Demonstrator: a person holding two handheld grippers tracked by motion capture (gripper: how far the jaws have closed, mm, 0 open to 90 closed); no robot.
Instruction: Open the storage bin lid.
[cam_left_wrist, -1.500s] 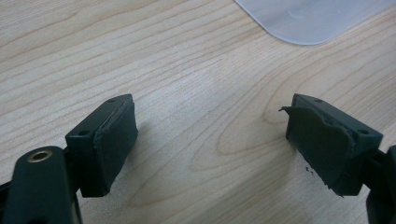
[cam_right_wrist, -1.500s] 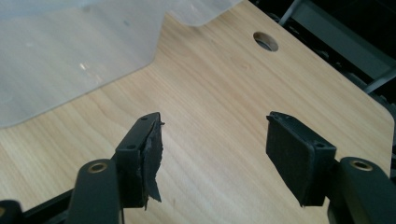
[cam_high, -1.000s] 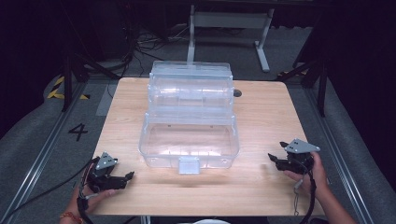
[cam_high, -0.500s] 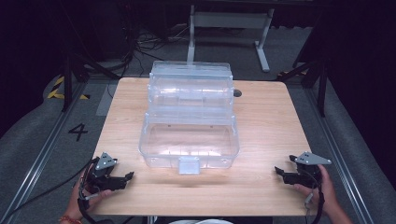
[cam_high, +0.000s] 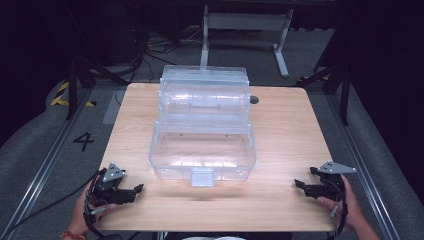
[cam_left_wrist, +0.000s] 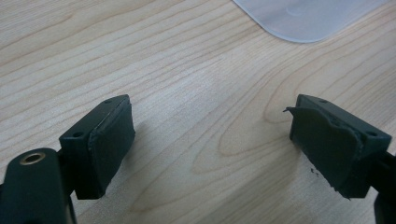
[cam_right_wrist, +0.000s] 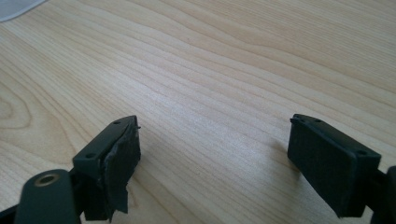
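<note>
Resting low at the near corners of a pale wooden table, two hand-held grippers flank a clear plastic storage box that stands at the table's middle, well apart from both. The left gripper sits at the near left, gripped by a hand whose forearm enters from the near edge; its jaws point right toward the box and stand wide apart with nothing between them. The right gripper, at the near right in the other hand, points left, and its jaws have just been opening; they too gape wide over bare wood. In the left gripper view, a rounded, frosted corner of the box lies far ahead of the black, blocky jaws, whose rubber pads look frayed at the edges. The box is transparent, stepped in tiers, with what seems to be a latch on its near face. The wood grain runs in long wavy bands.
</note>
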